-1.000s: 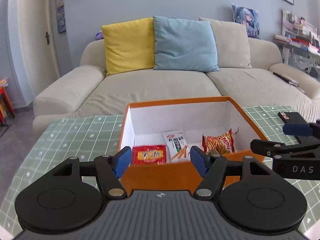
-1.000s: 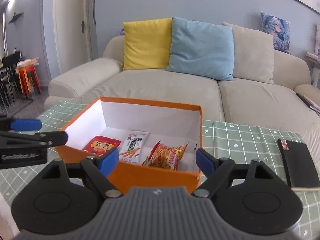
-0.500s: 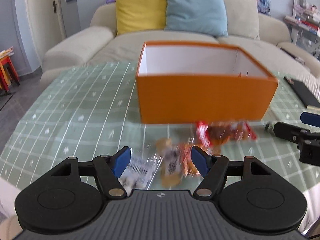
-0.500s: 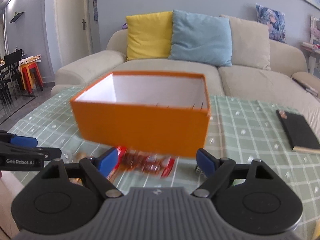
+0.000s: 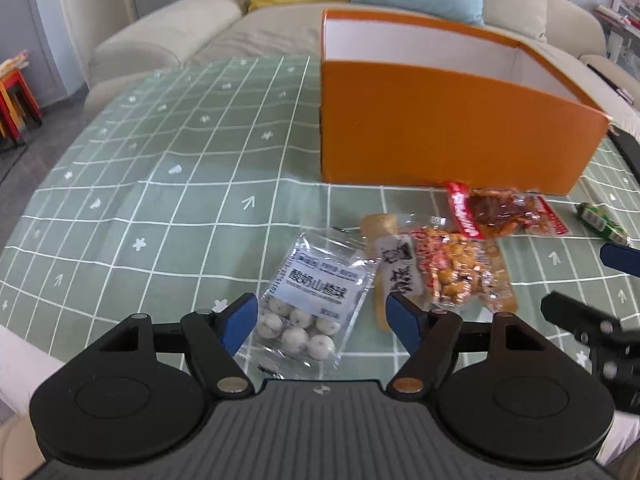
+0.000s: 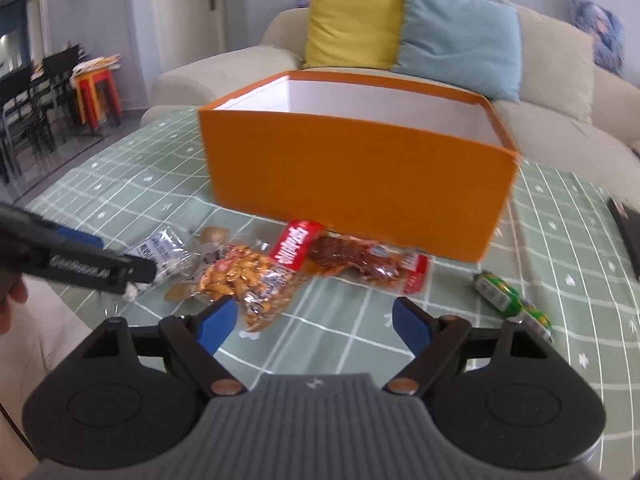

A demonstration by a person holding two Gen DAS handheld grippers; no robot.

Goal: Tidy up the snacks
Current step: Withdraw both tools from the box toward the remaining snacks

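An orange box [image 5: 440,128] with white inside walls stands on the green checked tablecloth [image 5: 160,168]; it also shows in the right wrist view [image 6: 352,168]. Snack packets lie in front of it: a clear bag of white balls [image 5: 316,300], a tan packet with a white label [image 5: 394,268], an orange peanut bag [image 5: 460,268], a red packet [image 5: 504,212] and a green packet [image 5: 600,222]. My left gripper [image 5: 322,320] is open, its fingers either side of the white-ball bag. My right gripper [image 6: 312,322] is open above the cloth, near the peanut bag [image 6: 240,276], red packet [image 6: 360,260] and green packet [image 6: 504,292].
A beige sofa [image 6: 560,128] with a yellow cushion [image 6: 352,24] and a blue cushion [image 6: 456,36] is behind the table. A black notebook [image 6: 628,228] lies at the right edge. Red stools [image 6: 96,96] and dark chairs stand far left.
Both grippers have dropped and pulled back from above the box's open top to low over the snacks in front of it. Both stay open.
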